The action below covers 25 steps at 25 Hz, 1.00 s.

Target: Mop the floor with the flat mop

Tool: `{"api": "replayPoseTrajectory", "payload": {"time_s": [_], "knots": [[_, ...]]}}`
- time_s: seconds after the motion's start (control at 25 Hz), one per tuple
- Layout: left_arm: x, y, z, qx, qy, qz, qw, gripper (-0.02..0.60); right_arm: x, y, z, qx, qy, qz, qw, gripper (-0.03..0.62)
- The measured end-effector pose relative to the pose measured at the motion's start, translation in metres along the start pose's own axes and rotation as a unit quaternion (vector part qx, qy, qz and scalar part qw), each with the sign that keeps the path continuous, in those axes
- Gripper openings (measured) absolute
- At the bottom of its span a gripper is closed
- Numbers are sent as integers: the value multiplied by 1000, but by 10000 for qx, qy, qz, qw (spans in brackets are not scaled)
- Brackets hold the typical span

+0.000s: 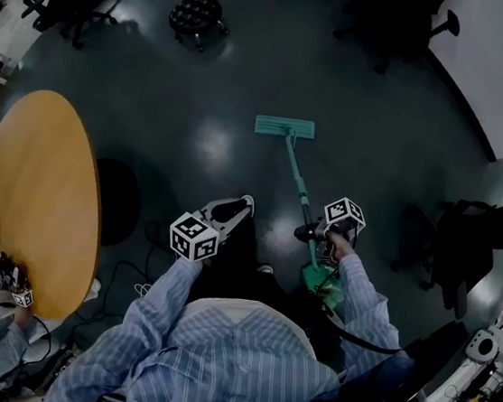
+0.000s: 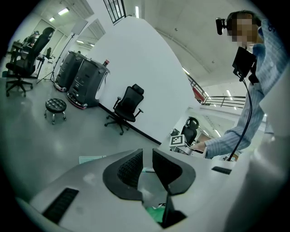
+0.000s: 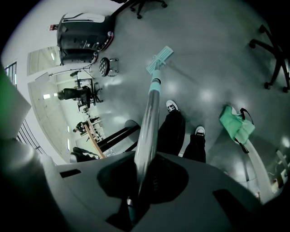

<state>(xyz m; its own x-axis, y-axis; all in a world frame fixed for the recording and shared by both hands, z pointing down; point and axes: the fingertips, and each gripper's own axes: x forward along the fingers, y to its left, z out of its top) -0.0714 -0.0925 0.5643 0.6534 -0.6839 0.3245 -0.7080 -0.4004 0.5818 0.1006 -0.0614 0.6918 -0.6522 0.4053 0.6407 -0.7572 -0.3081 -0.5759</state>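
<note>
Only the right gripper view shows the right claw [image 3: 142, 174] shut tight on the silver pole of the flat mop [image 3: 149, 113]. Only the left gripper view shows the left claw [image 2: 147, 165], which is open just a little and empty. The mop's teal head [image 1: 285, 127] lies flat on the dark floor [image 1: 195, 143], out in the open middle ahead of the person's shoes [image 3: 171, 105], with a round wooden desk [image 1: 35, 187] off to the left and a black stool [image 1: 198, 18] farther ahead.
</note>
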Motion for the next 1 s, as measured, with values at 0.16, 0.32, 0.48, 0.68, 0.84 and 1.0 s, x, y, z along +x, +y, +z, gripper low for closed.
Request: {"api": "replayPoseTrajectory", "payload": {"time_s": [0.16, 0.32, 0.48, 0.68, 0.84, 1.0], "knots": [[16, 32, 21, -28, 131, -97, 9999, 69, 1, 37, 49, 17, -55, 16, 10000, 51], [34, 65, 39, -17, 252, -217, 9994, 69, 4, 72, 107, 36, -164, 27, 9999, 51], [47, 96, 54, -14, 298, -303, 9991, 69, 5, 106, 168, 24, -294, -12, 9996, 51], [52, 132, 66, -160, 242, -227, 9993, 68, 8, 153, 239, 22, -453, 26, 9990, 51], [52, 157, 66, -336, 221, -91, 9991, 69, 10, 183, 292, 3, -537, 66, 9985, 51], [50, 175, 62, -537, 193, 78, 9983, 69, 7, 207, 341, 64, -691, 125, 9975, 51]]}}
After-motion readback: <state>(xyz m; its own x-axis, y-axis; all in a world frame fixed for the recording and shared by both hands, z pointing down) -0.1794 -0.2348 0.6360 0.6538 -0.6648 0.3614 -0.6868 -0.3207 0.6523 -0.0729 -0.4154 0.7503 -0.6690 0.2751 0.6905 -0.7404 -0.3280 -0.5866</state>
